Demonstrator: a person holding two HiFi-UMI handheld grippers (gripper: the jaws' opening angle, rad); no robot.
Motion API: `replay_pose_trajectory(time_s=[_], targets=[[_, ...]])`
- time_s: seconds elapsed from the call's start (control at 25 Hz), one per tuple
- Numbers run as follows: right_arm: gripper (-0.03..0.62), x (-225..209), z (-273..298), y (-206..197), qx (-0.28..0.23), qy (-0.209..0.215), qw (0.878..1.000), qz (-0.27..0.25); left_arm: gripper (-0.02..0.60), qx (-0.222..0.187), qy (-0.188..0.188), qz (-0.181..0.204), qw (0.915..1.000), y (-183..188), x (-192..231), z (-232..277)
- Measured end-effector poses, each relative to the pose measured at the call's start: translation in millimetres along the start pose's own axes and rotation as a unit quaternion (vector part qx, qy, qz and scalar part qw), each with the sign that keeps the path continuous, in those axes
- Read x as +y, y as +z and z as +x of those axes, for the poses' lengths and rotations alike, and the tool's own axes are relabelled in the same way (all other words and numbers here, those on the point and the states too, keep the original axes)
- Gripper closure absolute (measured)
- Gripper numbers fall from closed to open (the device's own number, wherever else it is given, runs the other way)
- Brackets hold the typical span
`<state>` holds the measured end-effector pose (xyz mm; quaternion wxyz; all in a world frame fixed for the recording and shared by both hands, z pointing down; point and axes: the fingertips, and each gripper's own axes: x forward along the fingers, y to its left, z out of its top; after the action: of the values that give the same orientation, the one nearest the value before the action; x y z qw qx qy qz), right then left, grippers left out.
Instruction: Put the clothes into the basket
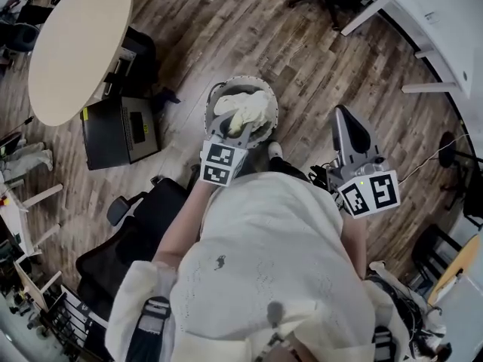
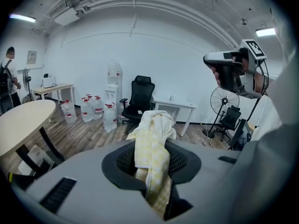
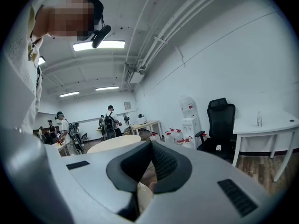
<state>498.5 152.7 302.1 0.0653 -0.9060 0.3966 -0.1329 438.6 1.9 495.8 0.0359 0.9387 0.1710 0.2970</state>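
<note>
Yellow-checked cloth is pinched tight in your left gripper fingers, over the basket at frame centre. Your right gripper fingers are closed together, empty. Release early and a trailing end may drape over the rim.

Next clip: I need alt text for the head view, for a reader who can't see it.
Seen from above, the left gripper holds a pale yellow cloth in its jaws over a round basket on the wood floor. The right gripper hangs apart to the right, holding nothing.
</note>
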Motion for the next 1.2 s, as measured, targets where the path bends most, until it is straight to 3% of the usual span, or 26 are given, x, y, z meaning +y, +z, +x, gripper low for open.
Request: replay_pose_trajectory(time_s=[0.28,0.64,1.2], targets=[[0.586,-3,3,-9,0.005,-0.016,1.000,0.005,0.466,0.035,-0.016,0.004,0.9993,-32,6,22],[0.586,-3,16,-17,0.013,-0.019,1.000,0.007,0.465,0.083,-0.015,-0.029,0.9960,-75,23,39],[0.586,8,21,-33,0.029,-0.027,0.999,0.001,0.462,0.164,-0.001,-0.061,0.9846,-150,54,51]])
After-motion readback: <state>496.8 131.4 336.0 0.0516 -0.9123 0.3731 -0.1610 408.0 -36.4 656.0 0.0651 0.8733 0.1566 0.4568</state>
